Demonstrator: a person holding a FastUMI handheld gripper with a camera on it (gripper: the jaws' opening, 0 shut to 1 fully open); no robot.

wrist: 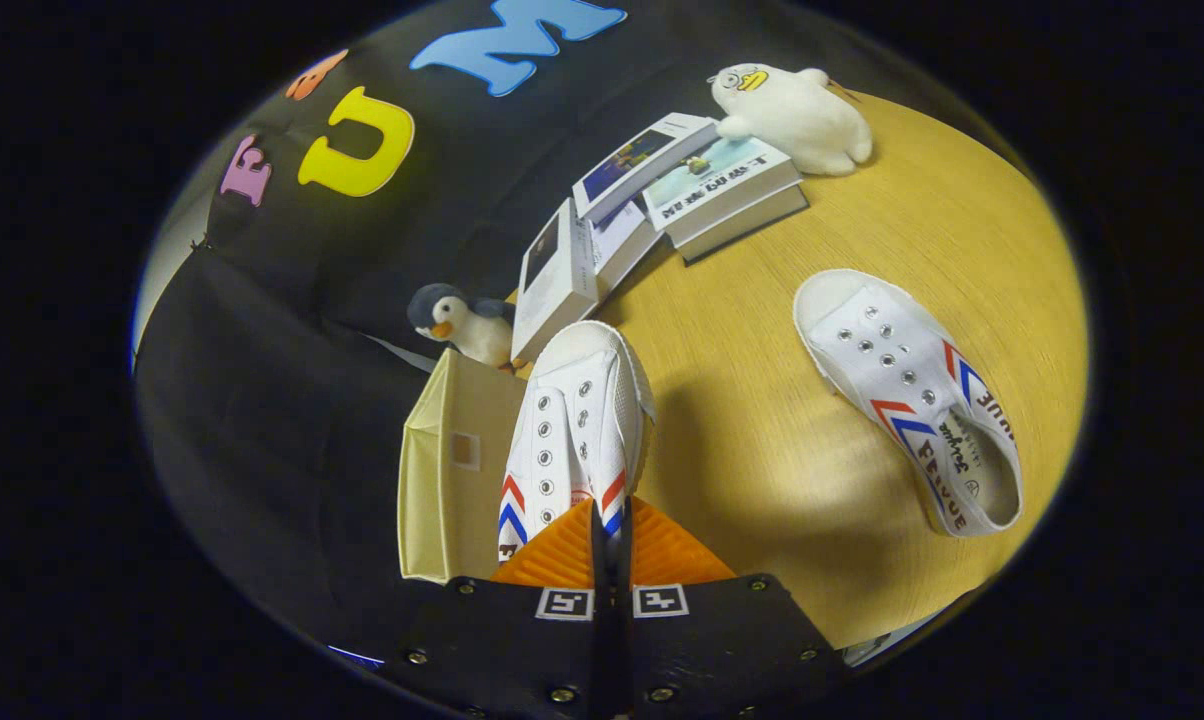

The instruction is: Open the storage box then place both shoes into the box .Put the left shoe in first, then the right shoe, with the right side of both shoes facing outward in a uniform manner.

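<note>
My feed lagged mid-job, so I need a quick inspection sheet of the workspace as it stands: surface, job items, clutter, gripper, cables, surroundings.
Surface: wooden table, light grain, bare between the two shoes.
Job's things: held shoe, white, raised beside the beige storage box, which stands at the table's edge ahead of the fingers; second white shoe lies flat on the table, apart from both.
Clutter: stack of books beyond the box; penguin plush just behind the box; white duck plush resting on the far book.
Gripper: gripper fingers closed on the held shoe's heel end.
Cables: nothing seen.
Surroundings: black cloth wall behind the box and table.
</note>
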